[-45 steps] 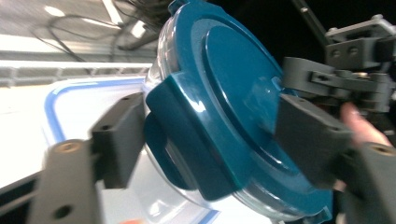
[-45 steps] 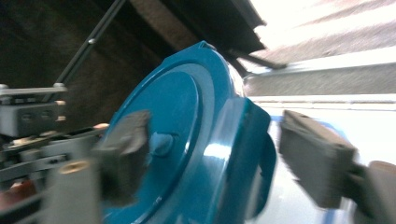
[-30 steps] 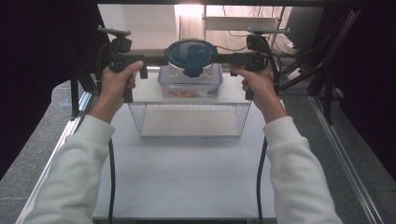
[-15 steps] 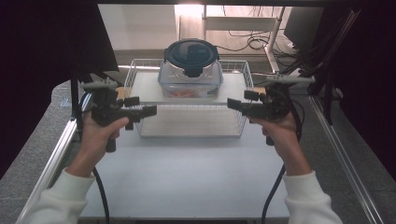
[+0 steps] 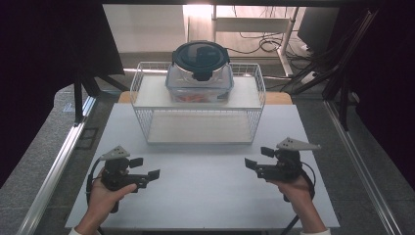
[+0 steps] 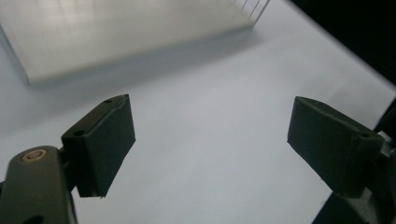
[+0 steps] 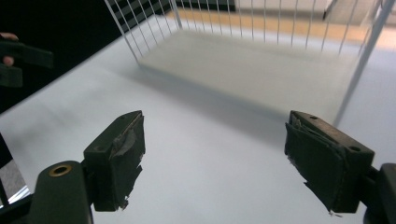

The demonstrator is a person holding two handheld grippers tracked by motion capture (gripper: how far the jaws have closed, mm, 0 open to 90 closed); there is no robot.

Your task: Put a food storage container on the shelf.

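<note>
Your left gripper jaws apart, nothing between, your right gripper likewise, wire basket ahead of its jaws, lidded container seen from above on the basket's shelf

Both hands sit low at the near edge — left gripper and right gripper point inward toward each other, jaws wide apart, gripping nothing.

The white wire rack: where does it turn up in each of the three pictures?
High view: the wire rack stands at centre, holding a lidded container on top.
Left gripper view: its blurred base is at upper left.
Right gripper view: wires and base cross the top.
Shared landmark: the white table.
</note>
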